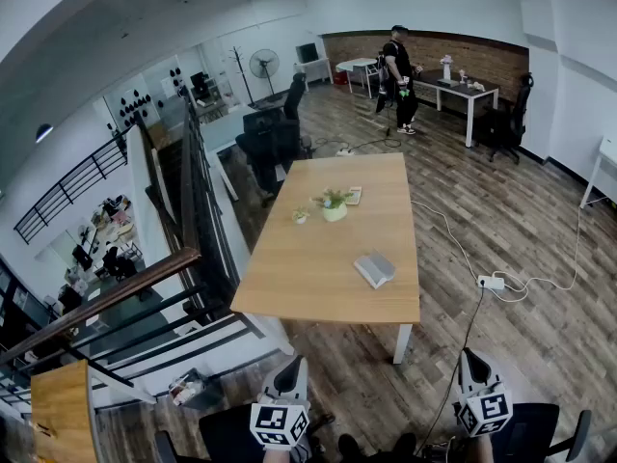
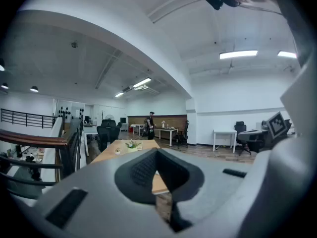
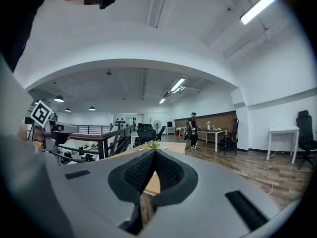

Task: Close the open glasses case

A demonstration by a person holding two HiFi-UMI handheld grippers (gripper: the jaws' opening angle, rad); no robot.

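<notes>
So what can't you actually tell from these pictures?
- Glasses case: too small in the head view to tell whether it is open or shut. In both gripper views the shut jaws cover that part of the table.
- Small thing beside the plant pot: too small to name.
- How the left gripper and right gripper are held: cut off by the head view's bottom edge.

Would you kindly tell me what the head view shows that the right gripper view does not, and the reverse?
Only the head view shows the glasses case lying on the wooden table, and a white power strip on the floor to the table's right. Only the right gripper view shows the fingers of the right gripper close up, shut together with nothing between them. Both show the table, the potted plant on it, and a person standing at the far end of the room.
</notes>
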